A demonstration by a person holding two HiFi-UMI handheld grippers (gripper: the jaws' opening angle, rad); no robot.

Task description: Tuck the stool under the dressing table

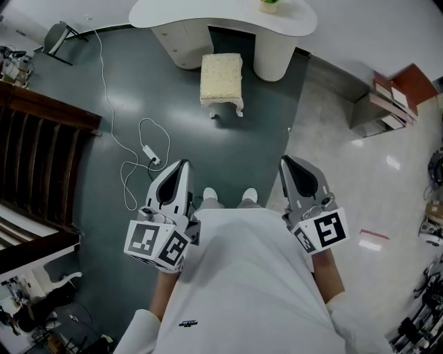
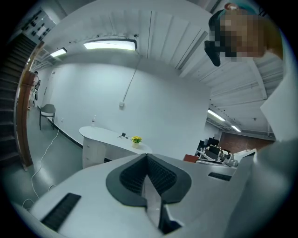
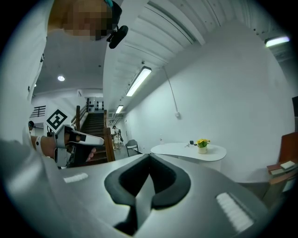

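Shirt logo (image 1: 188, 323) unreadable, left gripper (image 1: 183, 166) and right gripper (image 1: 286, 162) jaws closed on nothing, stool (image 1: 221, 77) just before dressing table (image 1: 208, 10)

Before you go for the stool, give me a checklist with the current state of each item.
1. Stool upright: ok.
2. Stool under dressing table: not ok, it stands in front of the gap.
3. Floor to the stool free: ok, the cable lies off to the left.
4. Left gripper and right gripper empty: ok, both shut.
5. Grippers at the stool: not ok, well short of it.
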